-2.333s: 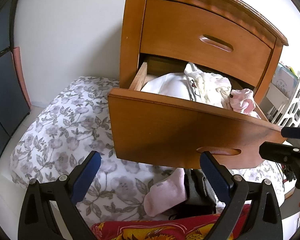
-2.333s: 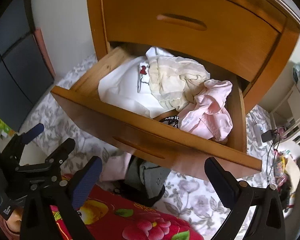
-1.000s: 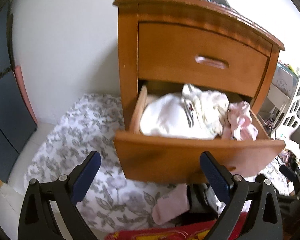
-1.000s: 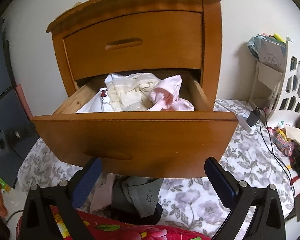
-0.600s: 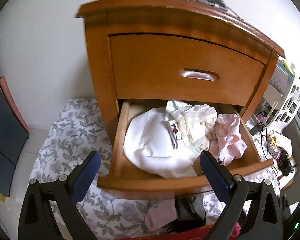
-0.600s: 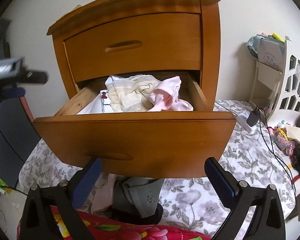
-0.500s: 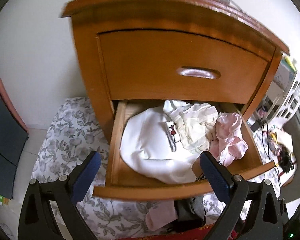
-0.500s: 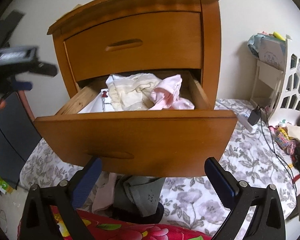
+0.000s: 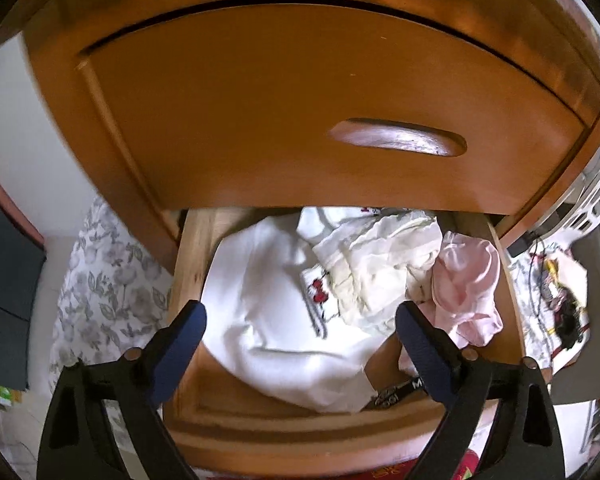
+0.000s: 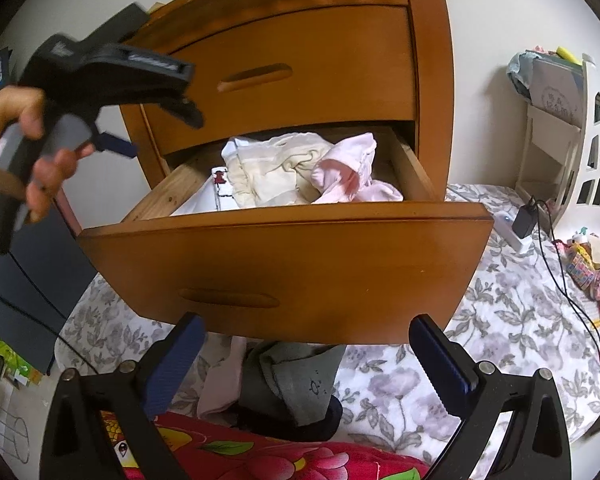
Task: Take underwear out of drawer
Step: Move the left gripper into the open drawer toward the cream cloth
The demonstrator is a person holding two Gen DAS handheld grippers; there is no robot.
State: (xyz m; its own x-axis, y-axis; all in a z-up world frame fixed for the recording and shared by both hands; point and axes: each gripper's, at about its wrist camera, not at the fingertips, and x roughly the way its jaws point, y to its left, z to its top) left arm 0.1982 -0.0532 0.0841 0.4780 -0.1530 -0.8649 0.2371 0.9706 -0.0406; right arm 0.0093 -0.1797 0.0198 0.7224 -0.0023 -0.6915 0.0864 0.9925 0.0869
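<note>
I had the left gripper (image 9: 300,322) tilted steeply down over the open lower drawer (image 9: 260,432), its fingers (image 9: 180,336) spread wide and just then narrowing a little, with nothing pressed between them; below the gap lay the white garment (image 9: 268,320). The underwear sat inside the drawer: a cream piece (image 9: 380,264) piled toward the back and a pink piece (image 9: 466,284) against the right wall (image 9: 508,288). The closed upper drawer front (image 9: 300,112) loomed just above the opening, so the clear way in was only the strip between its lower edge and the near drawer front. A bare patch of wooden bottom (image 9: 384,356) showed beside the pink piece. The right gripper (image 10: 302,354) was low in front of the drawer face (image 10: 300,272), fingers (image 10: 440,360) apart and empty, framing a grey garment (image 10: 296,376) on the floral bedding (image 10: 500,320). From there I saw a hand (image 10: 24,152) on the left gripper's handle, up and to the left of the cabinet (image 10: 428,60), clear of its corner post.
</note>
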